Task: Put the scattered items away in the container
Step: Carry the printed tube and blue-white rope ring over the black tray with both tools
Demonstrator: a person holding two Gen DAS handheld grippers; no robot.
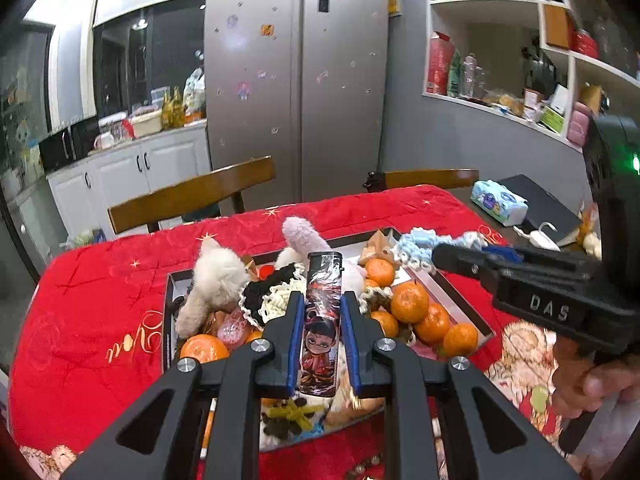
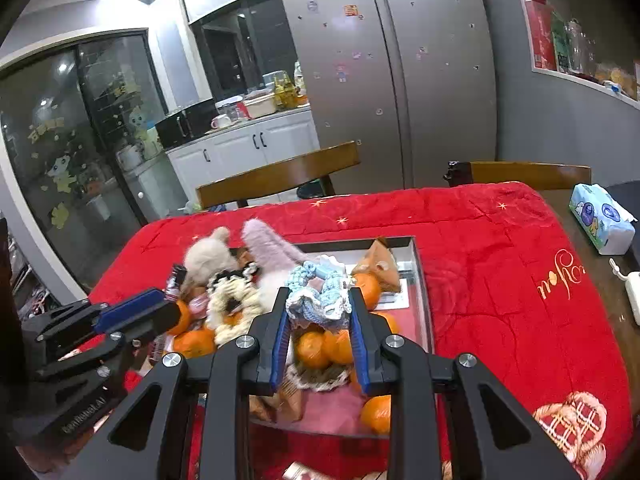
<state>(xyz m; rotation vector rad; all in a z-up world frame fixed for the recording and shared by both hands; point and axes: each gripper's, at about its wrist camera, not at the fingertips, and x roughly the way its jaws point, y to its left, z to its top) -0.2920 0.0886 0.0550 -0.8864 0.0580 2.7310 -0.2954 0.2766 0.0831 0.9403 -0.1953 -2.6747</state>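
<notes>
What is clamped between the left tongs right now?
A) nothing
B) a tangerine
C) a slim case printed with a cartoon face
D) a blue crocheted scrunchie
C: in the left wrist view the left tongs pinch the slim printed case between their blue pads, above the tray; the blue crocheted scrunchie sits in the right tongs.

Steel fridge (image 1: 296, 80) behind — tissue pack (image 1: 499, 202) on the table's right.

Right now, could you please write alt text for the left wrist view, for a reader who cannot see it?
The left hand-held gripper holds a printed cartoon lighter over a tray filled with oranges and plush toys on a red tablecloth. At right, the right hand-held gripper carries a blue crocheted scrunchie.
</notes>
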